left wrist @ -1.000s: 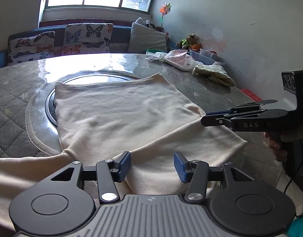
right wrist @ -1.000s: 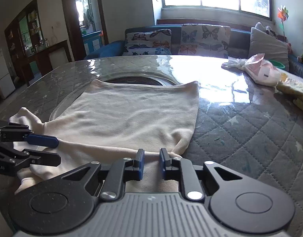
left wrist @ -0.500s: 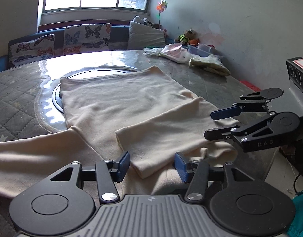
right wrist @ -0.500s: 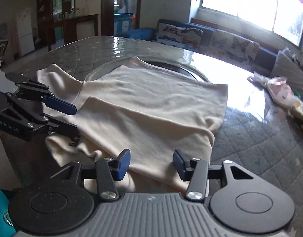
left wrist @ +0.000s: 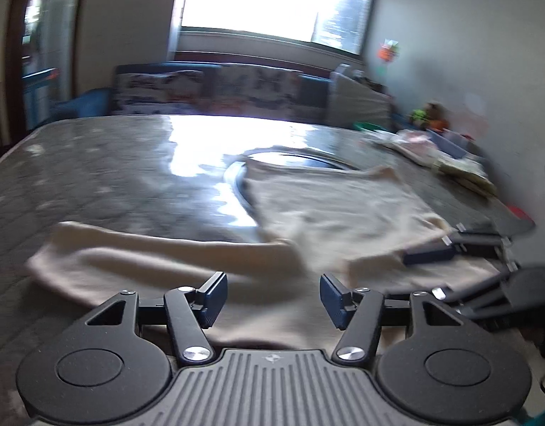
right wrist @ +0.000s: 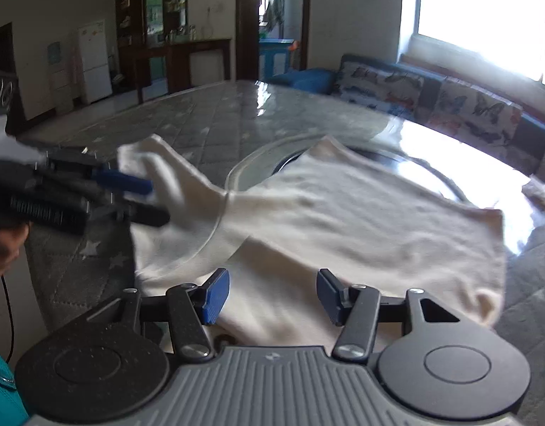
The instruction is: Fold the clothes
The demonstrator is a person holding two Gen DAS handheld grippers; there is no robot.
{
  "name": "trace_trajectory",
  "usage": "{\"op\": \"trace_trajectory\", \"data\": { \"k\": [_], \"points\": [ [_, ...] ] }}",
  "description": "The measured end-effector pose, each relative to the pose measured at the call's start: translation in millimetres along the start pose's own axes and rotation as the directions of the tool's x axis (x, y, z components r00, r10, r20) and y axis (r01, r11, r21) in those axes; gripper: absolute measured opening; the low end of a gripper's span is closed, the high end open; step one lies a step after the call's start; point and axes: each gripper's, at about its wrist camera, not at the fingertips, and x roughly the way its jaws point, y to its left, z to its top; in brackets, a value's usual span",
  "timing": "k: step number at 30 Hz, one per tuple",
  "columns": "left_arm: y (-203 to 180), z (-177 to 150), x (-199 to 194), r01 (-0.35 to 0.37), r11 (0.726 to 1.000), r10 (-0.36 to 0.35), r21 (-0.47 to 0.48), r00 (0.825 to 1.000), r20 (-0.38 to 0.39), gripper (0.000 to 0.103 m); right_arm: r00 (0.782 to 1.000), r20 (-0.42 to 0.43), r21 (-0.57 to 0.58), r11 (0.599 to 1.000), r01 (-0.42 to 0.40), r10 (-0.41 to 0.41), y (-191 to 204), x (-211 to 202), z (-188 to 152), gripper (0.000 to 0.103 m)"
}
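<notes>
Mid-fold: right sleeve laid over shirt. Left gripper and right gripper both opening, nothing held. Next: grab left sleeve, fold in.

cream garment, grey quilted star-print table, blue pads, butterfly-print sofa

A garment lies on the table, sofa behind.

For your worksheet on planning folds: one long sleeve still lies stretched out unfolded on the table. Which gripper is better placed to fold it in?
Probably the left gripper: its jaws are opening, empty, right over the cream long-sleeved top's outstretched sleeve. The right gripper hovers over the already folded side.
</notes>
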Motion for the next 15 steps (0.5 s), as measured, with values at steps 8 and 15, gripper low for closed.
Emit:
{"op": "trace_trajectory", "data": {
  "k": [8,15],
  "points": [
    [65.1,14.7,1.2,-0.349,0.926,0.357,-0.144,0.933,0.034,0.07,1.0,0.014,0.028,1.0,-0.012,0.011,2.0,-3.3,1.9,0.056],
    [99.9,19.4,13.8,-0.418,0.868,0.43,-0.268,0.903,-0.016,0.069,0.999,0.033,0.036,0.999,-0.015,0.013,2.4,-10.5,3.7,0.057]
  ]
}}
